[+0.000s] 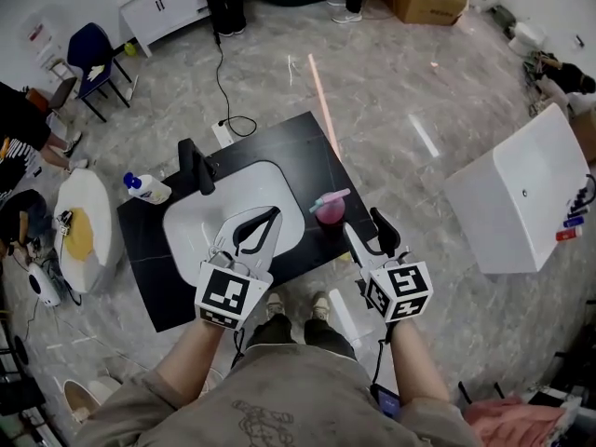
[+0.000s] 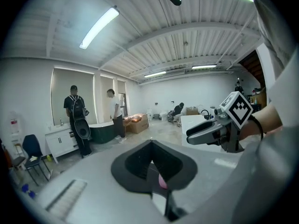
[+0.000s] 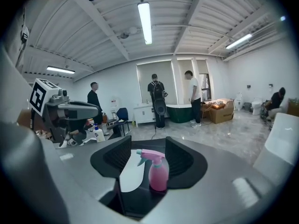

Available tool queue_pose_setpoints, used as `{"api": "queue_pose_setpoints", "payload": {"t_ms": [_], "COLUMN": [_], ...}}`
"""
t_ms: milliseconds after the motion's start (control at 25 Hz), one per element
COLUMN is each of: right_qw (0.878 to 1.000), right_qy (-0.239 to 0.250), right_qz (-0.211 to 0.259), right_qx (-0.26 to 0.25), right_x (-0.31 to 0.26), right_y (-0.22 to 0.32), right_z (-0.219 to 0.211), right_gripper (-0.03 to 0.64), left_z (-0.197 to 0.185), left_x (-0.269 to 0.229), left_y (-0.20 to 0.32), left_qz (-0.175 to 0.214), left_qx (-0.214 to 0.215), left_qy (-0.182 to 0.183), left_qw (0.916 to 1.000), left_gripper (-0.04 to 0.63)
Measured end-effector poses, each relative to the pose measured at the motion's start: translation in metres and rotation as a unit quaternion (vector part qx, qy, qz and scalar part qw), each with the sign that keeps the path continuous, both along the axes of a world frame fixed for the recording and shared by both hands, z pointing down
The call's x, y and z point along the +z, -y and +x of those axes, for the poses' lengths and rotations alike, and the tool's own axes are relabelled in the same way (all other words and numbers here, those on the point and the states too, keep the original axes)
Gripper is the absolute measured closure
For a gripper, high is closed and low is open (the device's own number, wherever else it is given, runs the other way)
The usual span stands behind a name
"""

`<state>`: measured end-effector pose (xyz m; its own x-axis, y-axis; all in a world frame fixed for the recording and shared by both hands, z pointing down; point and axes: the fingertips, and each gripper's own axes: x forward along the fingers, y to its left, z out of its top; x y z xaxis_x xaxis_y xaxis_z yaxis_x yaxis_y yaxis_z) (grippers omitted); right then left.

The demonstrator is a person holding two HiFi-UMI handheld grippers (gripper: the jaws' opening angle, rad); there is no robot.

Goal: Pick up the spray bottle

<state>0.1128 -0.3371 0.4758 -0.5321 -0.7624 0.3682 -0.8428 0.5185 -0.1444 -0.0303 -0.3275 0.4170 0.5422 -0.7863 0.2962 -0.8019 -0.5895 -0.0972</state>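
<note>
A pink spray bottle (image 1: 329,209) with a pale blue-and-pink trigger head stands upright on the black table (image 1: 307,142), just right of the white sink basin (image 1: 196,226). My right gripper (image 1: 366,227) is open just short of it. In the right gripper view the spray bottle (image 3: 158,173) stands centred between the two spread jaws, a little past the tips of the right gripper (image 3: 148,146), untouched. My left gripper (image 1: 267,216) hovers over the basin with its jaws closed tip to tip and empty. In its own view the left gripper (image 2: 150,143) hides most of the table.
A black faucet (image 1: 196,167) rises at the basin's left. A white soap bottle with a blue cap (image 1: 147,187) lies near the table's left corner. A white tub (image 1: 526,194) stands to the right, a round stool (image 1: 82,231) to the left. Two people (image 3: 158,99) stand far across the room.
</note>
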Motion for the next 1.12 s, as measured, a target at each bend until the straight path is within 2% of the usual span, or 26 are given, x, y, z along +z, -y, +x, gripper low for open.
{"api": "queue_pose_setpoints", "payload": {"t_ms": [240,480,760,1120], "right_qw": [0.999,0.998,0.995,0.995], "right_qy": [-0.007,-0.027,-0.049,-0.061], "right_qz": [-0.037,-0.065,-0.085,-0.075], "right_qx": [0.001,-0.002,-0.008,-0.018], "right_x": [0.052,0.096,0.139,0.156], "right_y": [0.020,0.033,0.049,0.070], "right_z": [-0.007,-0.009,-0.018,-0.034], "right_gripper": [0.368,0.360,0.345,0.339], "left_z": [-0.008,-0.014,-0.024,-0.031], "left_x": [0.058,0.099,0.129,0.142], "left_y": [0.019,0.027,0.037,0.042], "left_qz": [-0.049,-0.110,-0.131,-0.136], "left_qx": [-0.011,-0.026,-0.029,-0.032], "left_qy": [0.019,-0.010,0.005,0.008], "left_qw": [0.9986,0.9935,0.9910,0.9902], "left_gripper": [0.595,0.595,0.595,0.595]}}
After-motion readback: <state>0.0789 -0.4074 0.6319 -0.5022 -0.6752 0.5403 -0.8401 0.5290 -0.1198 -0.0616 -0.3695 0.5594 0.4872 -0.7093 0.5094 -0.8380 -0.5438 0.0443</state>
